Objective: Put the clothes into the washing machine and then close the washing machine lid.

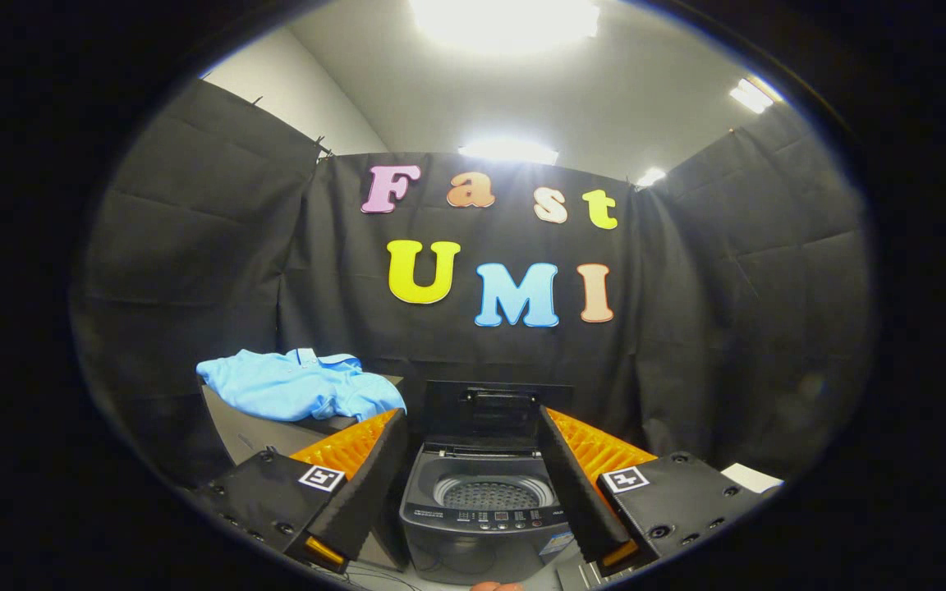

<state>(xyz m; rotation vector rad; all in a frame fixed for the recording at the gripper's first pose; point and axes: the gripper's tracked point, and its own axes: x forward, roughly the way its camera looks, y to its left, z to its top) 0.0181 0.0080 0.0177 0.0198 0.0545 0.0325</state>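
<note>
A small dark grey top-loading washing machine [481, 513] stands straight ahead, between and beyond my fingers. Its lid [496, 410] is raised upright at the back, and the perforated drum [493, 494] looks bare inside. A crumpled light blue shirt [296, 384] lies on a dark box [253, 433] to the left of the machine, beyond my left finger. My gripper [470, 427] is open, fingers spread wide with nothing between them, well short of both the shirt and the machine.
Black cloth walls close the booth behind and on both sides. A white sheet [752, 476] lies low on the right, past my right finger. Bright ceiling lights shine overhead.
</note>
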